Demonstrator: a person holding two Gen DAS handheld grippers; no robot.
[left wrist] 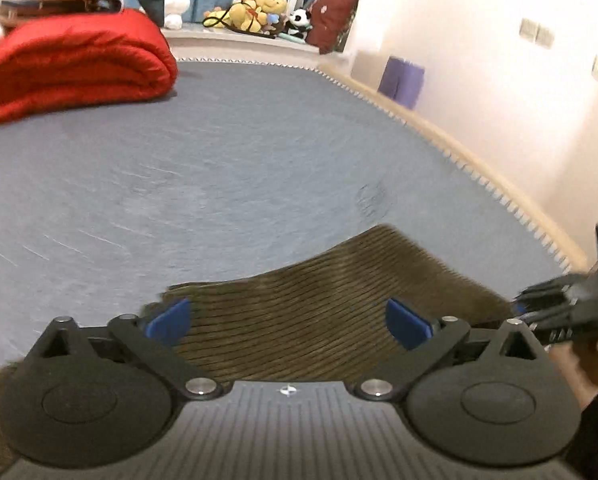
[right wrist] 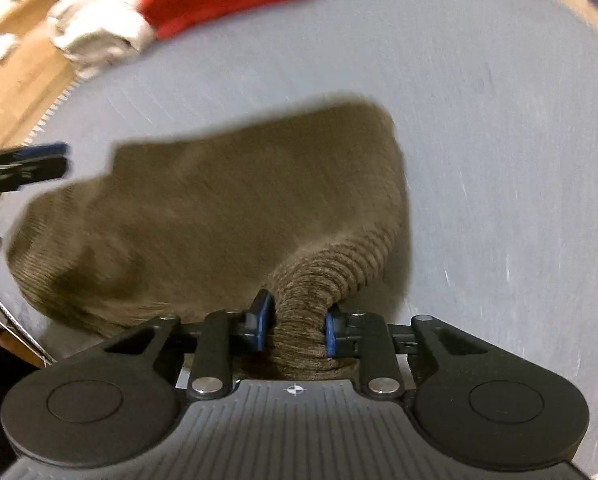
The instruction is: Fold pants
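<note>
The brown corduroy pants point(right wrist: 203, 208) lie bunched on the grey-blue bed sheet point(right wrist: 499, 160). My right gripper point(right wrist: 295, 322) is shut on a gathered bunch of the pants fabric and holds it up off the sheet. My left gripper point(left wrist: 287, 322) is open wide, its blue pads on either side of the pants point(left wrist: 299, 304), just above the fabric. The right gripper shows at the right edge of the left wrist view point(left wrist: 571, 304). The left gripper shows at the left edge of the right wrist view point(right wrist: 39, 164).
A folded red quilt point(left wrist: 79, 60) lies at the bed's far left, with white bedding point(right wrist: 99, 36) beside it. Plush toys point(left wrist: 259, 10) sit on a ledge beyond the bed. A purple box point(left wrist: 401, 80) stands by the white wall past the bed's right edge.
</note>
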